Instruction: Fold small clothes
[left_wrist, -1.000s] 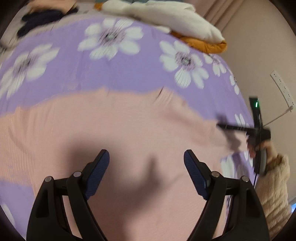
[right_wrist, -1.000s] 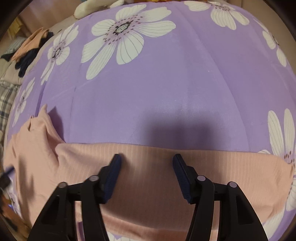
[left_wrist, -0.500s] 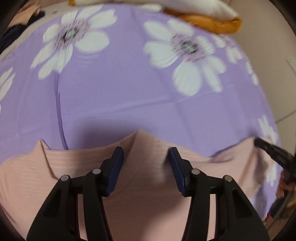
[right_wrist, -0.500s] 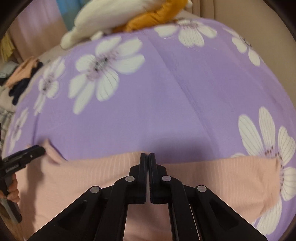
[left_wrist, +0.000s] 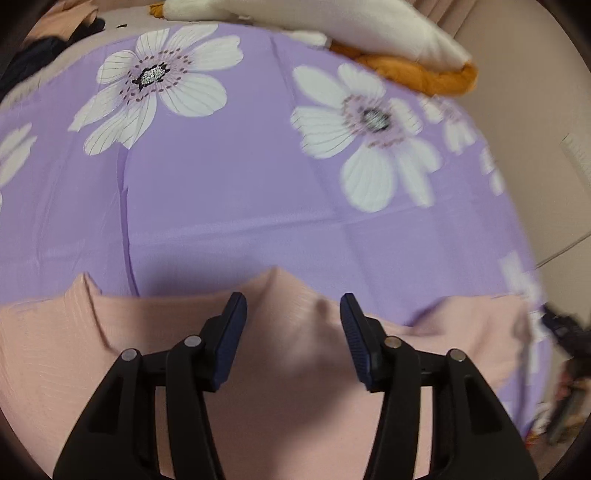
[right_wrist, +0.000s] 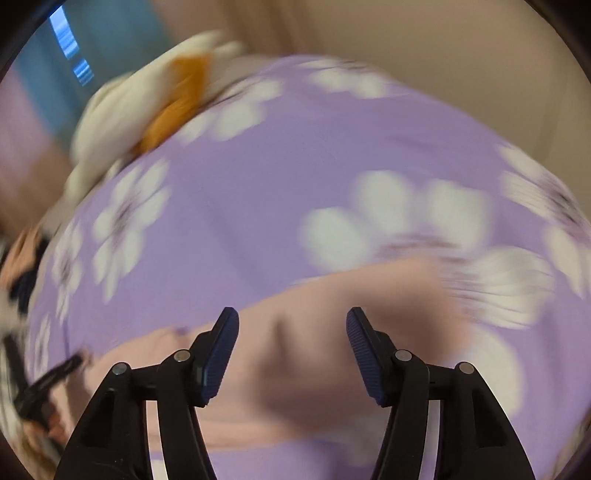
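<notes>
Both tools' jaws are opening, gripping nothing: left tool (left_wrist: 291, 314) and right tool (right_wrist: 291, 326) hovering over the pink garment (left_wrist: 291, 387), lying beneath them; open flowered sheet (left_wrist: 240, 206) stretching ahead, pillows (left_wrist: 369, 26) far beyond.

No writing, label, brand or number can be read on anything in either view; the right wrist view is blurred.

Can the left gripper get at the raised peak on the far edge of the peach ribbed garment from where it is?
Probably yes. The left gripper has its jaws apart and opening, nothing pinched, and the peak of the peach ribbed garment lies just beyond its fingertips with nothing between.
</notes>
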